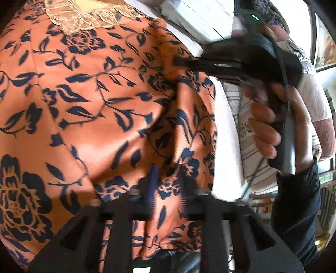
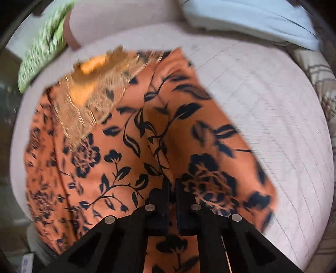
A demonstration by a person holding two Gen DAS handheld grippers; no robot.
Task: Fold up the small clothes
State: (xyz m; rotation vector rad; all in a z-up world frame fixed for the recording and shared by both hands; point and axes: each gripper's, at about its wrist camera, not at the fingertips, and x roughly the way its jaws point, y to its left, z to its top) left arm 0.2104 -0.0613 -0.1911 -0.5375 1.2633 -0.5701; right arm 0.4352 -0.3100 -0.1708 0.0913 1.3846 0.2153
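An orange garment with a dark floral print (image 1: 88, 109) and beige lace trim (image 1: 84, 16) fills the left wrist view; it also lies across a pale padded surface in the right wrist view (image 2: 130, 151). My left gripper (image 1: 168, 189) is shut on a raised fold of the garment's edge. My right gripper (image 2: 172, 189) is shut on the garment too, its fingers nearly touching with cloth between them. In the left wrist view the right gripper (image 1: 182, 61) comes in from the right, held in a hand, its tips pinching the cloth's edge.
The pale quilted surface (image 2: 262, 109) lies under the garment. A folded white cloth (image 2: 252, 19) lies at the back, a green patterned cloth (image 2: 42, 52) at the back left. Striped fabric (image 1: 252, 168) and the person's dark sleeve (image 1: 298, 205) are on the right.
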